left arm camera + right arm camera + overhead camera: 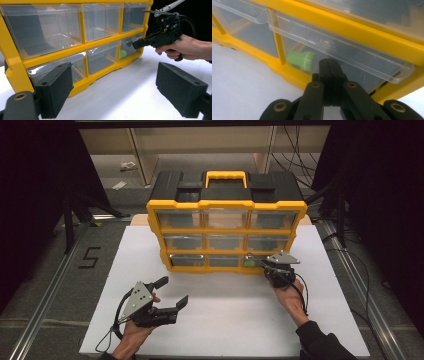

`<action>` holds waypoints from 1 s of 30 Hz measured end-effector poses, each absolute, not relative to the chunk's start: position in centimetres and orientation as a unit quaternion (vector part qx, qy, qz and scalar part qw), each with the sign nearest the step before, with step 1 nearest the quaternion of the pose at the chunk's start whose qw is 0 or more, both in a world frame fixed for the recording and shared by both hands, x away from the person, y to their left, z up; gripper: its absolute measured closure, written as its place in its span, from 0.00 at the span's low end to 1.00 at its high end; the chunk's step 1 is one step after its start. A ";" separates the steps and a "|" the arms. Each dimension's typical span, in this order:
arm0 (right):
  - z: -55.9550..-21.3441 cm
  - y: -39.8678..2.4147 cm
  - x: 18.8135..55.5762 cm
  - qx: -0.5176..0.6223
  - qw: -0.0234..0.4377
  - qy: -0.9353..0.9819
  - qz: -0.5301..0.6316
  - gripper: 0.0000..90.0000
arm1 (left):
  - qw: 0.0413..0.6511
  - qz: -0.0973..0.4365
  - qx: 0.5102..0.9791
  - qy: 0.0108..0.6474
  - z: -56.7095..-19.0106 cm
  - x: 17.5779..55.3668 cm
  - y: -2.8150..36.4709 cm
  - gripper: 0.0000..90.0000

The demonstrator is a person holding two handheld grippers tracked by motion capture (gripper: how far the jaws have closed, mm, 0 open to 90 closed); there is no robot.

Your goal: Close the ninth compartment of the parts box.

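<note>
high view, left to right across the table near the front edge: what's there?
Taped number 5 → left gripper, jaws open → bottom-right drawer of the yellow organizer → right gripper, jaws shut at that drawer.

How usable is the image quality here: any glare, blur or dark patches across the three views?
High view: dim, surroundings near black, white table evenly lit, slightly soft. Left gripper view: left gripper jaws blurred up close, organizer drawers carry pale reflections, right gripper sharp. Right gripper view: glare streaks on the bottom-right drawer, green object hazy behind the plastic, shut jaws soft.
</note>
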State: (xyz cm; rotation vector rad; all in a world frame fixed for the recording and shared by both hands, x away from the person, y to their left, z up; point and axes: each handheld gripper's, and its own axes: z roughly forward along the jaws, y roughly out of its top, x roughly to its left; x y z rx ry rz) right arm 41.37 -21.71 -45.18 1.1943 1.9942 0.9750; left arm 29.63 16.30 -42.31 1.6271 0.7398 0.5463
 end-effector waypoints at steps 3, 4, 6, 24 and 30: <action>-45.2 -21.7 41.4 0.452 0.305 0.753 0.368 1.00 | 0.594 0.235 0.700 0.318 -42.3 29.6 16.3 0.15; -45.2 -21.7 41.4 0.452 0.306 0.753 0.368 1.00 | 0.594 0.235 0.701 0.318 -42.3 29.6 16.3 0.15; -45.2 -21.7 41.4 0.452 0.305 0.753 0.368 1.00 | 0.594 0.236 0.701 0.318 -42.3 29.6 16.3 0.15; -45.3 -21.8 41.5 0.453 0.304 0.753 0.368 1.00 | 0.595 0.235 0.700 0.318 -42.3 29.6 16.3 0.16; -45.4 -21.9 41.4 0.453 0.294 0.756 0.370 1.00 | 0.595 0.235 0.700 0.317 -42.3 29.6 16.3 0.16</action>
